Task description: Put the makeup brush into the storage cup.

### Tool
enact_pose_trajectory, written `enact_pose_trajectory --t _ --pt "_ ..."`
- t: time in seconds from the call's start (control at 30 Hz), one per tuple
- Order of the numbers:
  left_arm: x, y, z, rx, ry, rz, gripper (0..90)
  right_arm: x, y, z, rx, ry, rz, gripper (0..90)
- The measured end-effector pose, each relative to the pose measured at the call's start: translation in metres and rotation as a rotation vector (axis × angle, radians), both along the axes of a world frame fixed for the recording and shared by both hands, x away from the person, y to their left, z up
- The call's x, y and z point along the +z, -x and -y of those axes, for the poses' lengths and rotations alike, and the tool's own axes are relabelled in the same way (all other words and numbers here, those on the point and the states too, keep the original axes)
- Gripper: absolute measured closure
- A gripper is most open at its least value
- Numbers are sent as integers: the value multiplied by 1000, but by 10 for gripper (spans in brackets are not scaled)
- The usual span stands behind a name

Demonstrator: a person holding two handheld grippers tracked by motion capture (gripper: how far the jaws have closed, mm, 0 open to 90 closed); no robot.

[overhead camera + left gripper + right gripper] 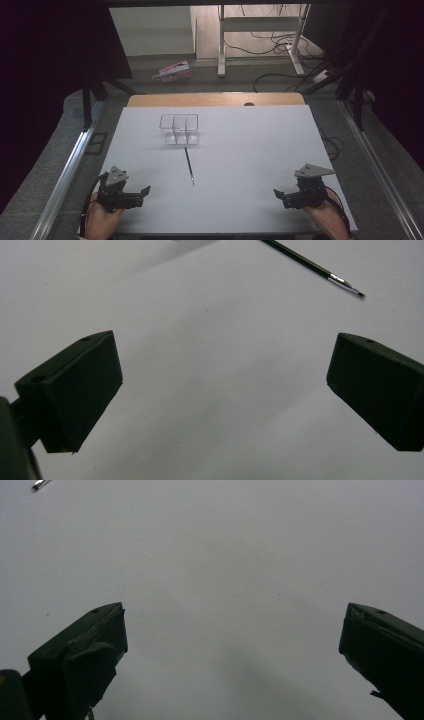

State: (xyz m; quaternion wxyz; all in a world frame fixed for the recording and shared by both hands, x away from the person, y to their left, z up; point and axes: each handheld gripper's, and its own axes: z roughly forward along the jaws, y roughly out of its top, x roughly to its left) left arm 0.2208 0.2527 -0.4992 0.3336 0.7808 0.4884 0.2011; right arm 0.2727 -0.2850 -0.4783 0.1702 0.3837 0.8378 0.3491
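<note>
Pen (189, 165) lies flat near the middle of the white bench (250, 150), its far end just short of a clear divided organiser (179, 130) and its metal tip pointing back toward the person. In the left gripper view the tip end of the pen (320, 269) sits up and to the right of the jaws, well apart from them.

Both claws rest low at the near edge of the bench, one at each side. The left claw (145, 192) has its jaws spread wide with nothing but bare bench between them, and the right claw (277, 194) is likewise wide open and empty; each points inward toward the middle.

Judging from this, the work has not yet started: it looks like the opening reach, with the pen to be picked up and probably dropped into one of the organiser's compartments. The next move calls for one claw to travel inward and forward, come down over the thin shaft, and turn so the jaws straddle it crosswise before closing. A pen this slim lying flat may roll or slip out of the pads, so a low, square approach matters.

Nothing on the bench blocks either path. Beyond it, on the floor, are a pink box (173, 71), trailing cables (270, 80) and a table frame (260, 25), all out of the way.
</note>
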Motion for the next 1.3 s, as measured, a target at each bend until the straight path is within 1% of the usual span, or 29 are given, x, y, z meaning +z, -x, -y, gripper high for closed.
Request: enact_pose_trajectory --t 0.1,0.13,0.2,0.33,0.43,0.47,0.53,0.6,0.67,0.73,0.8,0.83,0.97,1.0,1.03,1.17,1.3 --pt "-1 0 0 -5 -8 1 13 1 0 0 8 -8 9 0" --pt "0 0 0 -6 -7 6 13 1 0 0 15 -18 20 0" --pt "0 0 0 -8 -7 6 14 1 0 -1 20 -19 17 0" --pt "-1 -1 0 -18 17 4 14 -1 0 -3 33 -12 -2 0" --pt "-1 -2 0 -22 29 3 14 -2 0 -4 41 -10 -4 0" --pt "-1 -2 0 -30 42 2 14 -2 0 -4 46 -6 -4 0" --pt "-1 -3 0 -33 42 2 14 -2 0 -4 48 -4 -12 0" --pt "-1 -3 0 -33 36 1 16 -3 0 -4 49 1 -17 0" --pt "-2 -4 -1 -29 23 -8 16 -4 -1 -5 57 10 -23 0" --pt "-4 -5 -1 -27 19 -32 20 -4 -1 -6 58 13 -27 0" --pt "-4 -6 -1 -25 16 -35 21 -4 -1 -6 60 14 -28 0" --pt "-4 -6 -2 -25 12 -44 21 -5 -1 -7 60 17 -32 0" --pt "-4 -8 -1 -19 14 -50 25 -5 -1 -6 60 16 -32 0" --pt "-3 -8 -1 -22 -4 -55 25 -5 -1 -6 59 15 -29 0" --pt "-2 -9 -1 -22 -10 -57 25 -5 -1 -6 60 15 -27 0" --pt "1 -11 2 -31 -32 -57 23 -4 -1 -6 64 9 -28 0" --pt "4 -13 3 -35 -43 -60 23 -4 -1 -6 65 3 -29 0"
